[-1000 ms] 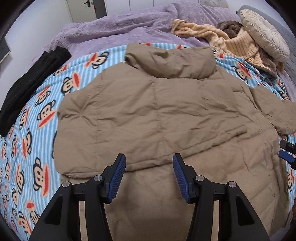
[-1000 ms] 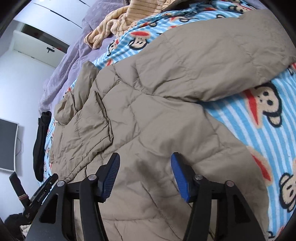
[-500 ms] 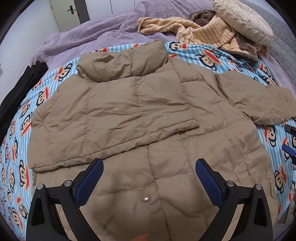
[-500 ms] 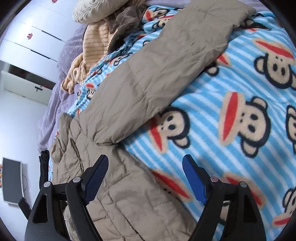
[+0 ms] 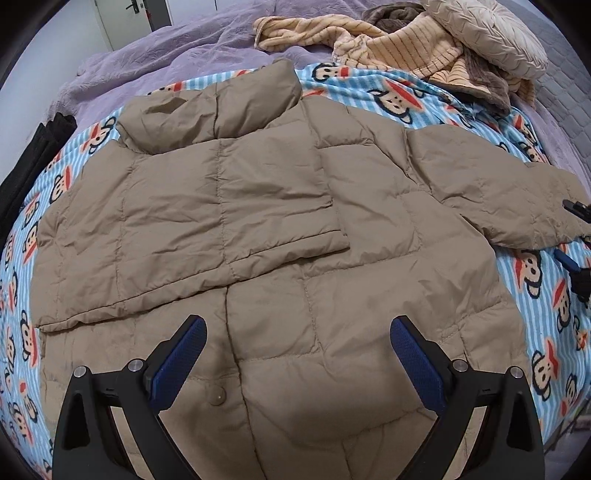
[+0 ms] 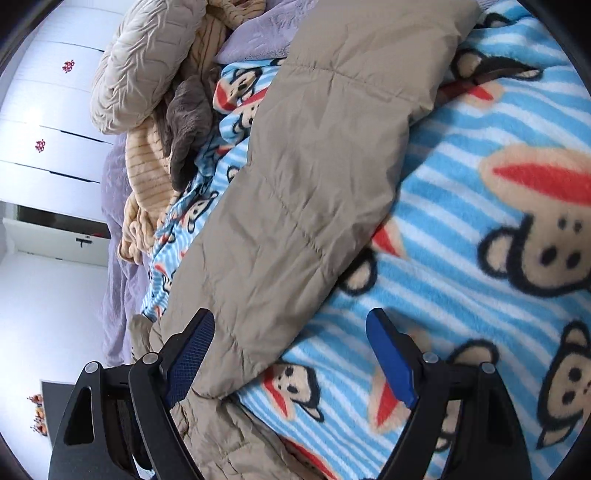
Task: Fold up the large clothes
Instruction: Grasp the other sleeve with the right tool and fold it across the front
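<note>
The tan puffer jacket (image 5: 280, 229) lies spread mid-bed, one sleeve folded across; the left gripper (image 5: 295, 362) and right gripper (image 6: 291, 354) gape empty; next, seizing the outstretched sleeve (image 6: 314, 184) near the bed's edge

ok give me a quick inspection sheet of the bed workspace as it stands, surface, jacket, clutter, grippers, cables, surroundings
Surface: blue striped monkey-print blanket spread over a purple bedspread.
Job's things: tan puffer jacket lying flat, one sleeve folded across the body, the other sleeve stretched out over the blanket.
Clutter: cream striped clothes, a brown garment, a beige cushion and a black garment at the bed's edges.
Grippers: left gripper open above the jacket's lower part, holding nothing; right gripper open, the outstretched sleeve's base between its jaws, pads not pressing.
Cables: nothing seen.
Surroundings: white cabinet fronts, a door.
</note>
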